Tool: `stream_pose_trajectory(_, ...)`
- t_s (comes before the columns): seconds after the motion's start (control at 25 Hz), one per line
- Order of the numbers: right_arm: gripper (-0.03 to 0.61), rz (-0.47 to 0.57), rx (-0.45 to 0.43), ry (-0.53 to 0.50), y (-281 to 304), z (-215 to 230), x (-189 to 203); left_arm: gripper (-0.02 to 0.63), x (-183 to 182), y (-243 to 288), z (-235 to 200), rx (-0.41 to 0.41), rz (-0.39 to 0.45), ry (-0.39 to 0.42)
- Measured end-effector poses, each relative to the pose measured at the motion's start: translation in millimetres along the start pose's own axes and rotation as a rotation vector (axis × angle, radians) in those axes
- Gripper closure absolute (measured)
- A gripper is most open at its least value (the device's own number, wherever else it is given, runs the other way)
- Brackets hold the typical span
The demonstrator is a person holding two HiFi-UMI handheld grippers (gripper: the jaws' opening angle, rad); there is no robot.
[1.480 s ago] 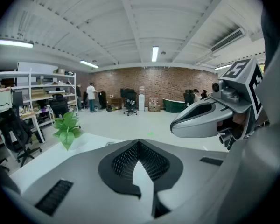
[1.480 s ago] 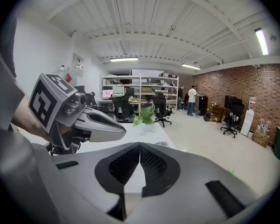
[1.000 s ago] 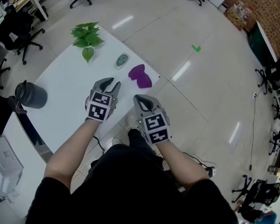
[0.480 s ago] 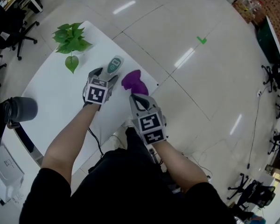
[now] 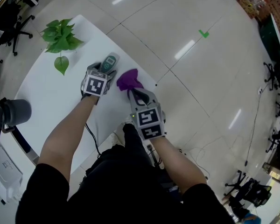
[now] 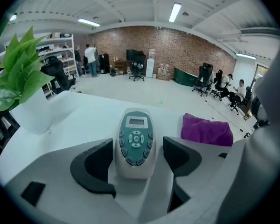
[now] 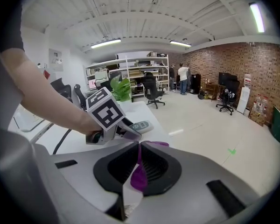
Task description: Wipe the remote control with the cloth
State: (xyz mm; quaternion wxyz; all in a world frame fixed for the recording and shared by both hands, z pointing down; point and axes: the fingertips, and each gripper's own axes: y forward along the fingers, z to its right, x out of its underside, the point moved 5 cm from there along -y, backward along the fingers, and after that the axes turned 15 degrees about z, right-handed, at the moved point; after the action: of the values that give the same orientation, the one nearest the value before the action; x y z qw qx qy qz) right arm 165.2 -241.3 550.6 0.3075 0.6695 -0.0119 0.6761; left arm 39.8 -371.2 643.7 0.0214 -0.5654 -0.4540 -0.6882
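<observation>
Remote (image 6: 136,129) is flanked by the left gripper (image 6: 139,147), jaws opening; a narrow gap is left on each side. Passage just to its right is blocked by the cloth (image 5: 127,79), a fold pinched in the right gripper (image 7: 139,146), jaws opening. Bare table (image 5: 51,94) is left free toward the plant (image 5: 59,35) and the dark canister (image 5: 15,112), both well apart.

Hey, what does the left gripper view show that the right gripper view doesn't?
Left gripper view only: the remote control face-on, buttons and screen, not gripped, between the opening jaws of the left claw. Right gripper view only: the left claw from outside, and the purple cloth pinched in the right claw, whose jaws are opening. Both: remote control, cloth, white table.
</observation>
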Motion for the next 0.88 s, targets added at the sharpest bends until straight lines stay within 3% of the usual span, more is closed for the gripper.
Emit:
stream_pose_trajectory(0.12,0.509,-0.020,0.008,-0.004,4.8,5.7,7.3,0.288,-1.8,0.7,0.2,0.002,0.009,-0.011)
stream_pose_trajectory(0.2,0.436,-0.043,0.008,-0.015,10.7,8.2,13.5,0.362,-3.4,0.9,2.7,0.012,0.019,-0.009)
stream_pose_trajectory(0.24,0.390,-0.057,0.009,-0.025,14.4,9.6,17.0,0.362,-4.0,0.3,2.8,0.009,0.021,-0.002)
stream_pose_trajectory(0.4,0.336,-0.118,0.009,-0.069,34.3,15.8,34.9,0.365,-7.7,-5.7,8.5,0.022,0.038,0.015)
stream_pose_trajectory(0.8,0.337,-0.262,-0.010,-0.155,75.2,22.7,69.5,0.368,-12.3,-57.7,22.5,-0.010,0.122,0.055)
stream_pose_trajectory(0.88,0.416,-0.263,-0.011,-0.159,75.8,23.3,69.9,0.367,-13.5,-70.1,26.7,-0.012,0.142,0.069)
